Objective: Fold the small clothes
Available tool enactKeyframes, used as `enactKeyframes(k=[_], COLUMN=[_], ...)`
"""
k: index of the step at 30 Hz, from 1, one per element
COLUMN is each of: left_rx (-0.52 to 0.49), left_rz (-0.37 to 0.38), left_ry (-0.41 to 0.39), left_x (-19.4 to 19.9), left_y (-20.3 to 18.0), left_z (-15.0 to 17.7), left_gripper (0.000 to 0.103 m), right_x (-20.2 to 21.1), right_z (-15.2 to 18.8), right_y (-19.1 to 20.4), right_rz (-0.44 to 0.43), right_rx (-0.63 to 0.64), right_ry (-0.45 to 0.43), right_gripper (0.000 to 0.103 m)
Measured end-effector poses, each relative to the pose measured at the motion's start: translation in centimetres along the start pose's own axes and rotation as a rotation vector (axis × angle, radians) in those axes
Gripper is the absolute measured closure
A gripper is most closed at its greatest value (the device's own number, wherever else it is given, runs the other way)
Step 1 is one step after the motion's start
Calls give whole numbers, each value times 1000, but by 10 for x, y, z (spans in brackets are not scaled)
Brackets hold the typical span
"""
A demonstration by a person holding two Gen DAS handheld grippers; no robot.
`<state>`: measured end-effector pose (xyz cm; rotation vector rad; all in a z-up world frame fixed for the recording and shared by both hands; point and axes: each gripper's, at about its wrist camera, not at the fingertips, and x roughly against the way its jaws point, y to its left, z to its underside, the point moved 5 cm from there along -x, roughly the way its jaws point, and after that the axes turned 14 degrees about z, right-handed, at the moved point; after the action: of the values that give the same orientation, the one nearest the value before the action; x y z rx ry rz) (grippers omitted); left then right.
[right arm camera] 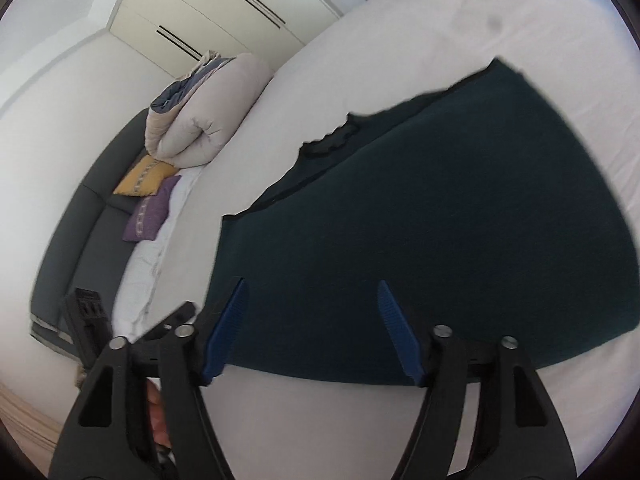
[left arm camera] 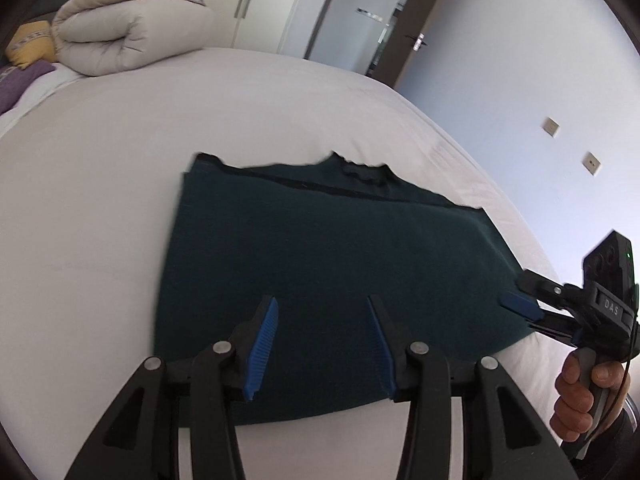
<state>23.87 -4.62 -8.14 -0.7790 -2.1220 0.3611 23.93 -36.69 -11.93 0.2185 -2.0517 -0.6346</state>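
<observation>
A dark green garment (left arm camera: pixel 328 248) lies flat on the white bed (left arm camera: pixel 100 200), folded into a rough rectangle with a ragged far edge. My left gripper (left arm camera: pixel 323 300) hovers over its near edge, jaws open, with nothing between the blue pads. At the garment's right corner is my right gripper (left arm camera: pixel 516 300), carried by a hand (left arm camera: pixel 576 392). In the right wrist view the same garment (right arm camera: pixel 440 208) spreads ahead, and the right gripper (right arm camera: pixel 312 281) stands open above its near edge, holding nothing.
A rolled beige duvet (left arm camera: pixel 132 36) lies at the bed's far left, with a yellow cushion (left arm camera: pixel 34 42) and a purple cushion (left arm camera: pixel 20 80) beside it. Wardrobes and a door (left arm camera: pixel 416 20) stand behind. The bed's edge (left arm camera: pixel 500 200) runs close along the garment's right side.
</observation>
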Motion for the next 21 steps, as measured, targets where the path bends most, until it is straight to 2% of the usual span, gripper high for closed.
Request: enactKeyframes(k=[1,2,3,5,6,7,8,9,13,21], left_rx=[4,13,15,0,-10,-15,-8,-3,-34,-77], left_rz=[9,20,26,-24,-52,-65,-70,-71,-92,-128], left_ry=[25,44,59,107,117,108,107,112,121,116], left_x=[-14,-27,-39,-60,-66,-67,-67,-65,-62,-59], left_y=[-4,-6,-8,-7,-4,-2,0,1,3,0], left_z=[4,7,11,19,22,23,23,23,26,30], left_gripper=[61,64,66,66,67,70,71,72,74,74], right_x=[-12,-24,-35,-60,-73,-81,-85,-84,-68,2], right_z=[5,10,15,27,32,34,35,34,22,2], right_y=[8,14,18,22,21,17,14,9,-27,-129], right_rz=[-41,-66,-85,-115,-113,-83,-71,-77,-61,94], right_rx=[-21,-38,-51,-78,-86,-86,-91,-100,-169,-344], right_ry=[34,59,82,149,185,192,183,175,98,-89], right_gripper=[61,66,68,68,68,73,82,84,85,87])
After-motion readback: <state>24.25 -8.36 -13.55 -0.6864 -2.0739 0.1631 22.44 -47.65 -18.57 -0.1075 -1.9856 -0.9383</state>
